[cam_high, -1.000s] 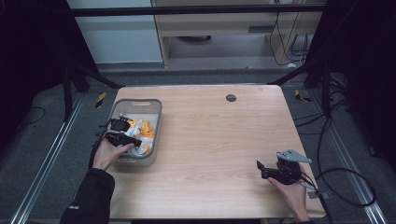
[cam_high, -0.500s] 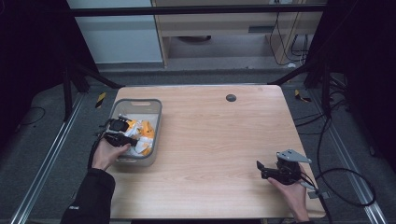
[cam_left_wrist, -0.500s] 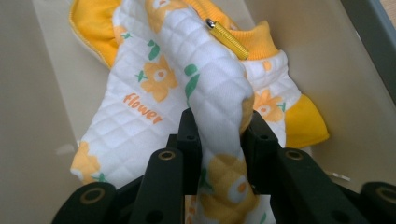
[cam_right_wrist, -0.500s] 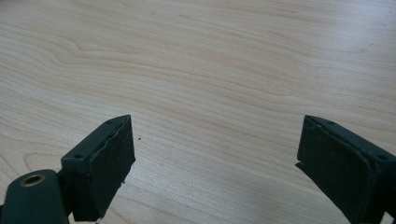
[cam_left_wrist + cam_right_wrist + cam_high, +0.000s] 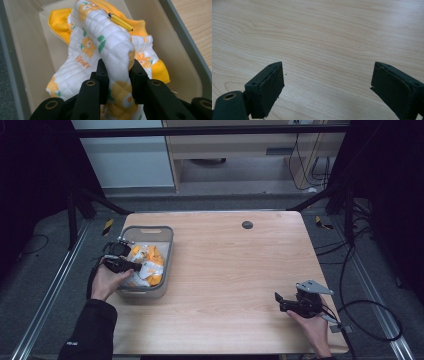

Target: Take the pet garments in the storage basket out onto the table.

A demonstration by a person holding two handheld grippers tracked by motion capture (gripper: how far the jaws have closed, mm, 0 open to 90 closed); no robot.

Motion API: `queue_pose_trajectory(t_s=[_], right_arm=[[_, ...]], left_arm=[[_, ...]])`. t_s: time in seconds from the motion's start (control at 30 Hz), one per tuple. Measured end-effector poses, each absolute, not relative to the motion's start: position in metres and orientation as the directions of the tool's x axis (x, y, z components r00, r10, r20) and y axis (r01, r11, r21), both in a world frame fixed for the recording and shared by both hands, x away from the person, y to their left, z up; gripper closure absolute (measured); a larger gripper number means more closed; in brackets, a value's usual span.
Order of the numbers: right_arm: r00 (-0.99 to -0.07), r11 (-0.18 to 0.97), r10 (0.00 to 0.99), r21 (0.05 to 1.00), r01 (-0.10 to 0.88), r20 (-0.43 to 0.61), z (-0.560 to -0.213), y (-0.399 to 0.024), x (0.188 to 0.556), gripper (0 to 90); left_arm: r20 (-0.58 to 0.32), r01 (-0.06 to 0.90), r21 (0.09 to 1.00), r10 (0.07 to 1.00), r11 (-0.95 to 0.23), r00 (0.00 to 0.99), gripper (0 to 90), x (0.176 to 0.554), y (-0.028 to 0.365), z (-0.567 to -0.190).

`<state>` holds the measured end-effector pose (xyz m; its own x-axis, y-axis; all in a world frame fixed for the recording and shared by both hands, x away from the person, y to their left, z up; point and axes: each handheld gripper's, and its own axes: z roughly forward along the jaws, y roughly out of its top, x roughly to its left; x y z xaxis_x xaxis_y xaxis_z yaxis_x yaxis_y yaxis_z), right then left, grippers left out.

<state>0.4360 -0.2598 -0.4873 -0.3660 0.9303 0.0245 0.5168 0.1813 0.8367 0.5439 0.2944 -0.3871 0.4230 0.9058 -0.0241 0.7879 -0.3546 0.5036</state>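
Note:
A white quilted garment with orange flowers and orange trim lies bunched in a grey bin at the table's left side. My left gripper is shut on a fold of it, its jaws having just closed, and the cloth rises between them. A small gold metal cylinder rests on top of the fold. In the high view the left gripper reaches into the bin over the garment. My right gripper sits low near the front right, open over bare wood.
The wooden table carries a small black round mark near its far edge. Cables trail on the floor at the right. Dark frame posts stand at both far corners.
The left gripper has closed on the garment in the bin and lifted slightly. The right gripper has stayed where it was.

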Motion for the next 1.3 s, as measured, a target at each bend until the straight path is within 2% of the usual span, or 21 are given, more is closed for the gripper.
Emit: queue_pose_trajectory(t_s=[0.73,1.3], right_arm=[[-0.367,0.183,0.930,0.837,0.515,0.022,-0.487,-0.260,0.436,11.0],[-0.367,0.184,0.930,0.838,0.514,0.021,-0.487,-0.260,0.436,11.0]], left_arm=[[0.012,0.734,0.566,0.894,-0.376,0.449,73.2,0.532,0.294,-0.341],[0.044,0.697,0.577,0.868,-0.426,0.494,73.1,0.520,0.287,-0.315]])
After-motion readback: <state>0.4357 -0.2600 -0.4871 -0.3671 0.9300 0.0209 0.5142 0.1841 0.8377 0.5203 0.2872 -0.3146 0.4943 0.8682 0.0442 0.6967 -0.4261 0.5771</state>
